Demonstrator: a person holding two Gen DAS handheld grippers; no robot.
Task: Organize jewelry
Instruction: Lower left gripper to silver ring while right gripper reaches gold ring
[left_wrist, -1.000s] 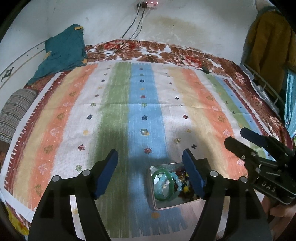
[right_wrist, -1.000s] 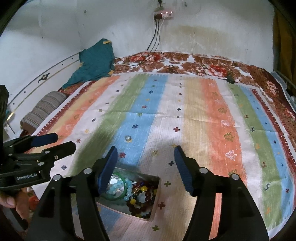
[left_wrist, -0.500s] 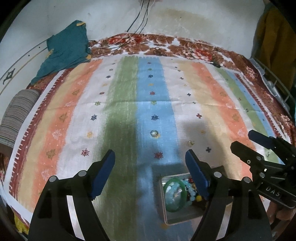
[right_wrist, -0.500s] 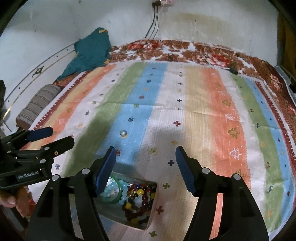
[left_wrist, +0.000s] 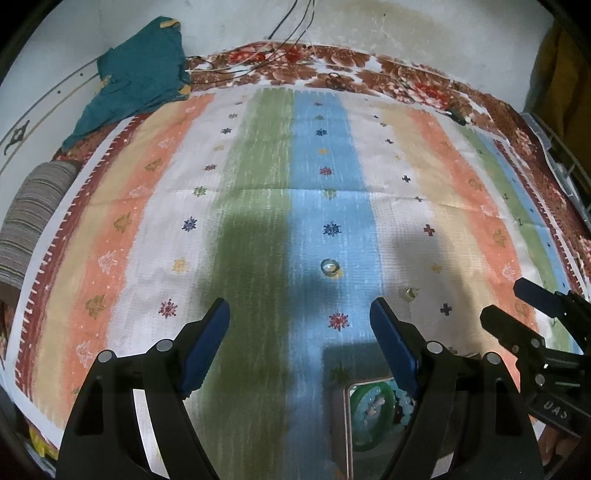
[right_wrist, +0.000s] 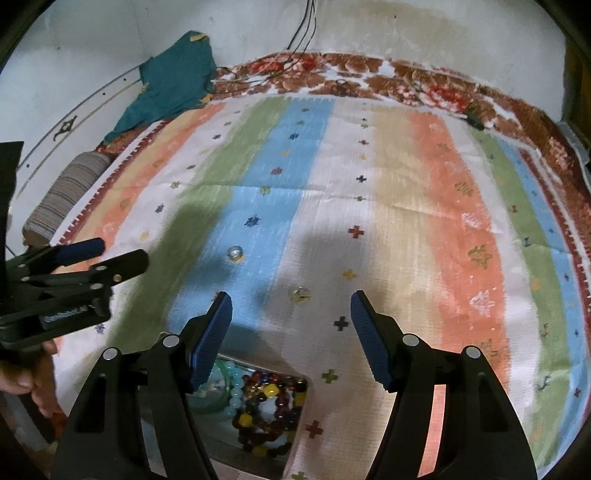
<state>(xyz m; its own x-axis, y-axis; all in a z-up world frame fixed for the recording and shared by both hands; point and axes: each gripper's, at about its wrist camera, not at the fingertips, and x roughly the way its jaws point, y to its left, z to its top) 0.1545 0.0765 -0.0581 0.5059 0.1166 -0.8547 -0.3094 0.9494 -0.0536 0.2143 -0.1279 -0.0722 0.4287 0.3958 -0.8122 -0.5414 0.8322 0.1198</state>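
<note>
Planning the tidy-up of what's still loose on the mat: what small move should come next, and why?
Probably ease the open right gripper forward and down over the small ring. It lies loose on the striped mat, just ahead between the fingers, outside the box of beads. Another ring lies farther off.

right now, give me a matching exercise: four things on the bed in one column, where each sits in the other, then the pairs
Things:
1. clear ring
2. gold ring
3. green bangle
4. teal cloth

Places:
a. inside the metal box
b. far left corner by the wall
c. on the blue stripe
d. on the white stripe beside the blue stripe

Pairs: 1-c, 2-d, 3-a, 4-b
</note>
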